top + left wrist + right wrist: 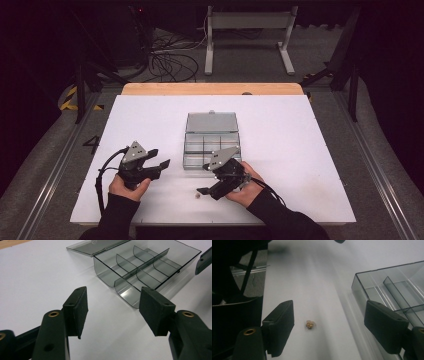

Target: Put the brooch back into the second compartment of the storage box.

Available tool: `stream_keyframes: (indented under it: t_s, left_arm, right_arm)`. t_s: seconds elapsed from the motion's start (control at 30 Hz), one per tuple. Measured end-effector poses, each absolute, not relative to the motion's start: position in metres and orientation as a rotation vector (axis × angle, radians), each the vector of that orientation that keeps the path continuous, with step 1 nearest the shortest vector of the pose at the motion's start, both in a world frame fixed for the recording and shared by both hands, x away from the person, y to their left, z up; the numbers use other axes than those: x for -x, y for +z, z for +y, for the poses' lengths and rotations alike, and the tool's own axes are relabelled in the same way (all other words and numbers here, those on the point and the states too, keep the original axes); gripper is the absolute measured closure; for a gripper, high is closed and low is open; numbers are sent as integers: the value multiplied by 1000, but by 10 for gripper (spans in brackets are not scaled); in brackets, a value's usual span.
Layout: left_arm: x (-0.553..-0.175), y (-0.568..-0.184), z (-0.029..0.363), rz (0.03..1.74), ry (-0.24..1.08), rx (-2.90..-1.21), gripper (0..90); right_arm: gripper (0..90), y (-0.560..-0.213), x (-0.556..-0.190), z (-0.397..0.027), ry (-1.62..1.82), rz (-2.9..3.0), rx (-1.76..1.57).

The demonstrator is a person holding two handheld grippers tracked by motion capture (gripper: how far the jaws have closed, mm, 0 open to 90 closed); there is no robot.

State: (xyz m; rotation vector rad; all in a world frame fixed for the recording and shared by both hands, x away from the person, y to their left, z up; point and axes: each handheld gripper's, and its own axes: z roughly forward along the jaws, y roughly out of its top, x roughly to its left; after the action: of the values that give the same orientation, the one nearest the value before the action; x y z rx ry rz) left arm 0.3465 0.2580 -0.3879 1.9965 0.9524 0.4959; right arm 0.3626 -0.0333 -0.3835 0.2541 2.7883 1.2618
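so the right gripper [204, 191] is angled down and to the left over the near part of the white table [300, 150], and there's a tiny golden-brown nugget [197, 196] lying on the table just beside its tips. in the right gripper view the nugget [310, 324] sits on the bare table between the two black jaws but a bit beyond them, touching neither one. jaws are apart, nothing pinched.

the left gripper [162, 164] is off to the left, held in the left hand [131, 187], pointing right toward the clear organiser box [210, 145]. its jaws are spread too, with nothing between them except table. in the left gripper view you look across them at the box [147, 267], which has its lid flipped open and lying flat on the far side, with dividers making several compartments, and i can't see anything inside them.

the box sits about mid-table, and the right hand [245, 187] is just near of its near right corner. the nugget lies near of the box, left of that hand.
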Motion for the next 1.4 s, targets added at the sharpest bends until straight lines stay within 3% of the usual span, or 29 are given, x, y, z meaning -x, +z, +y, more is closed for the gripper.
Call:
stream_keyframes:
  t_s: [0.8, 1.4]
  left_arm:
    - [-347, -388, 258, 950, 490, -1998, 406]
    - [-347, -388, 257, 948, 490, -1999, 406]
  right_arm:
    - [336, -405, -352, -14, 1086, 2889, -214]
    - [476, -416, -347, -2, 996, 2922, -206]
